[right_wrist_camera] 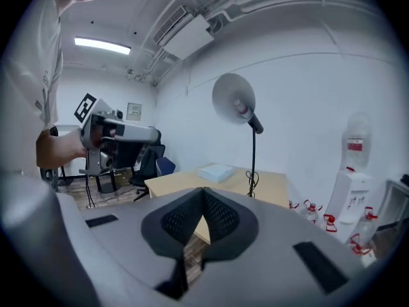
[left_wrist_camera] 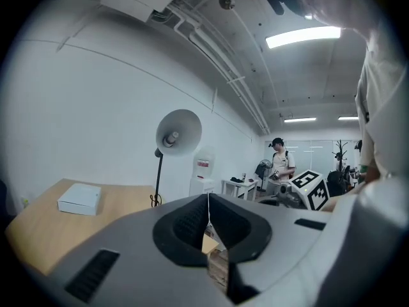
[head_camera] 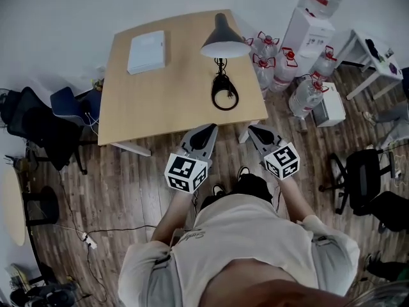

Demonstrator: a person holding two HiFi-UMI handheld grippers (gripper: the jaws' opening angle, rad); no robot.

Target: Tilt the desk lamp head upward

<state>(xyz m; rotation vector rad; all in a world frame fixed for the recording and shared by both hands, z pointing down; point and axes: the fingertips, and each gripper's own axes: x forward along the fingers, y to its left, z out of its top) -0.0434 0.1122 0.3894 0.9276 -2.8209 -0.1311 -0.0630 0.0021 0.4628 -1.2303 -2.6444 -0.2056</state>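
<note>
A black desk lamp stands on the wooden desk (head_camera: 160,101), its round base (head_camera: 225,95) near the right front corner and its cone head (head_camera: 224,41) above, facing down. The left gripper view shows the lamp head (left_wrist_camera: 179,132) on its thin pole (left_wrist_camera: 158,178); in the right gripper view the lamp head (right_wrist_camera: 232,101) sits ahead at upper centre. My left gripper (head_camera: 209,131) and right gripper (head_camera: 253,130) hover at the desk's front edge, short of the lamp. The left gripper (left_wrist_camera: 208,197) and the right gripper (right_wrist_camera: 203,190) are both shut and empty.
A white box (head_camera: 146,52) lies on the desk's far left. Water bottles (head_camera: 268,57) and a dispenser (head_camera: 310,29) crowd the desk's right side. Office chairs (head_camera: 38,128) stand to the left, another chair (head_camera: 361,174) to the right. A person (left_wrist_camera: 281,165) stands far off.
</note>
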